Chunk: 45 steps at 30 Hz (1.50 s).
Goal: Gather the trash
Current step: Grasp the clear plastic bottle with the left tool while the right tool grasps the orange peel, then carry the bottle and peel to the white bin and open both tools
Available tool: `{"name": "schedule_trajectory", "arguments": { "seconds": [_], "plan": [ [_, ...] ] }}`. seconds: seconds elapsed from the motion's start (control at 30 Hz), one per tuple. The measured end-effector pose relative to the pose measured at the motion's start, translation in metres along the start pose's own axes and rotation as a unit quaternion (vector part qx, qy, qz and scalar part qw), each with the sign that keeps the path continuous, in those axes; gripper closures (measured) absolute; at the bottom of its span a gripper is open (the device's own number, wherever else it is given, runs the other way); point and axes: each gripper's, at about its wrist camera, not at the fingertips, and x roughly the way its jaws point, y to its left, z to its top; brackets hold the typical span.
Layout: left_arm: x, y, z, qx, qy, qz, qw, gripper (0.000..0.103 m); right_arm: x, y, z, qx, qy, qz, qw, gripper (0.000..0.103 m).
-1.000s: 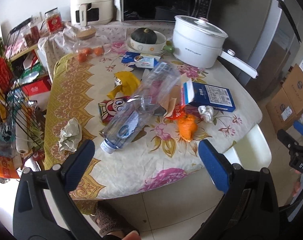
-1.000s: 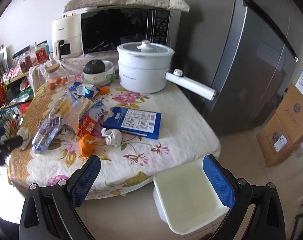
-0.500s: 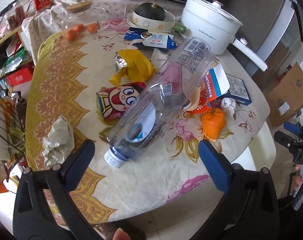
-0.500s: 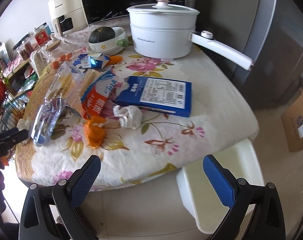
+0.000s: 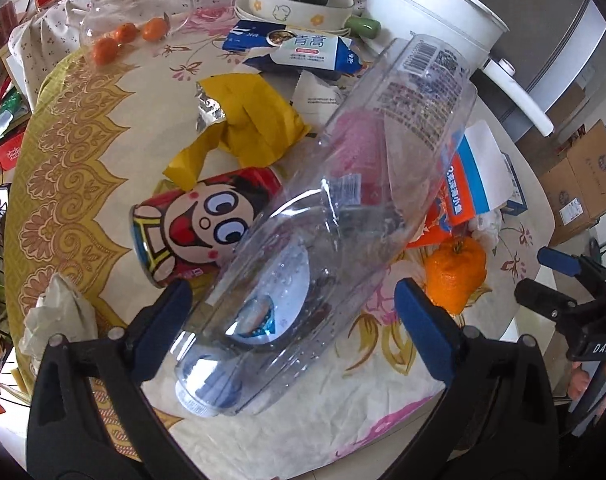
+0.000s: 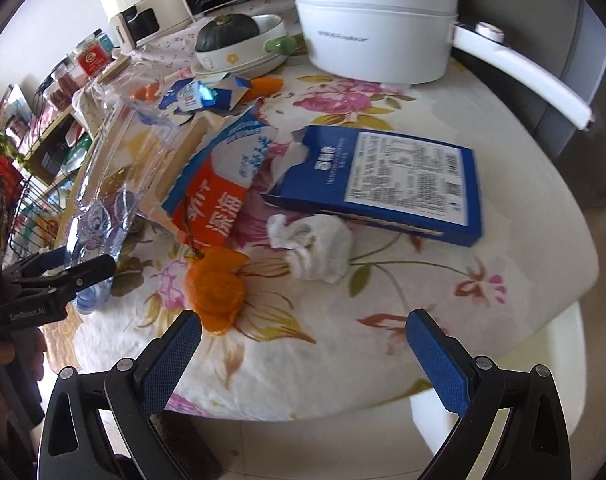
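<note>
On a cluttered floral tabletop (image 6: 383,320), the left tool (image 5: 291,312) sits wide open around the neck end of a clear plastic bottle (image 5: 343,200) lying on its side, apparently not gripping it. The right tool (image 6: 303,336), also wide open, hovers near orange peel (image 6: 215,292).

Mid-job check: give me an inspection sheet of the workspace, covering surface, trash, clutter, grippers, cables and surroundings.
Surface: floral tablecloth, crowded.
Job's things: clear plastic bottle lying on its side; orange peel; crumpled tissue; torn blue box; yellow wrapper; cartoon can.
Clutter: white pot; squash in bowl.
Grippers: left gripper open, straddling the bottle's cap end; right gripper open, empty, by the table edge.
Cables: nothing seen.
Surroundings: white bin beside the table; cardboard boxes.
</note>
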Motion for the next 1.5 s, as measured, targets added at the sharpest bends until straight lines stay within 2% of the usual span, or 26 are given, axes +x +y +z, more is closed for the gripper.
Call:
{"name": "schedule_trajectory", "arguments": {
  "seconds": [0.13, 0.3, 0.43, 0.5, 0.53, 0.67, 0.87, 1.07, 1.33, 1.43, 1.47, 1.5],
  "plan": [
    [0.005, 0.007, -0.003, -0.011, 0.005, -0.011, 0.9999, 0.016, 0.016, 0.018, 0.004, -0.011, 0.001, 0.011, 1.000, 0.001],
    [0.004, 0.007, -0.010, -0.002, 0.009, -0.016, 0.9998, 0.028, 0.037, 0.031, 0.006, -0.010, 0.005, 0.027, 1.000, 0.011],
    [-0.001, 0.005, -0.016, 0.001, 0.010, -0.018, 0.9998, 0.031, 0.050, 0.037, 0.006, -0.004, 0.002, 0.035, 0.999, 0.033],
    [-0.006, 0.005, -0.018, -0.004, 0.007, -0.020, 0.9998, 0.032, 0.047, 0.040, 0.006, -0.009, -0.010, 0.042, 0.999, 0.051],
    [-0.009, 0.005, -0.020, -0.006, 0.005, -0.025, 0.9996, 0.033, 0.046, 0.040, 0.005, -0.009, -0.012, 0.051, 0.999, 0.065],
    [-0.023, 0.005, -0.023, -0.017, -0.006, -0.038, 0.9991, 0.035, 0.035, 0.038, 0.004, -0.010, -0.013, 0.061, 0.998, 0.079],
    [-0.039, 0.005, -0.031, -0.040, -0.015, -0.056, 0.9975, 0.037, 0.009, 0.030, 0.001, -0.008, -0.026, 0.087, 0.996, 0.086],
    [-0.053, -0.009, -0.036, -0.037, -0.023, -0.064, 0.9970, 0.037, -0.019, 0.021, -0.006, -0.014, -0.040, 0.080, 0.996, 0.094],
    [-0.066, -0.024, -0.037, -0.051, -0.045, -0.077, 0.9947, 0.038, -0.048, -0.009, -0.016, 0.002, -0.066, 0.079, 0.995, 0.096],
    [-0.072, -0.030, -0.036, -0.055, -0.055, -0.085, 0.9933, 0.038, -0.049, -0.019, -0.019, 0.010, -0.063, 0.078, 0.995, 0.093],
    [-0.073, -0.032, -0.036, -0.058, -0.058, -0.087, 0.9929, 0.038, -0.047, -0.023, -0.020, 0.021, -0.055, 0.084, 0.995, 0.089],
    [-0.074, -0.034, -0.036, -0.058, -0.060, -0.086, 0.9927, 0.039, -0.044, -0.026, -0.022, 0.029, -0.046, 0.088, 0.995, 0.081]
  ]
}}
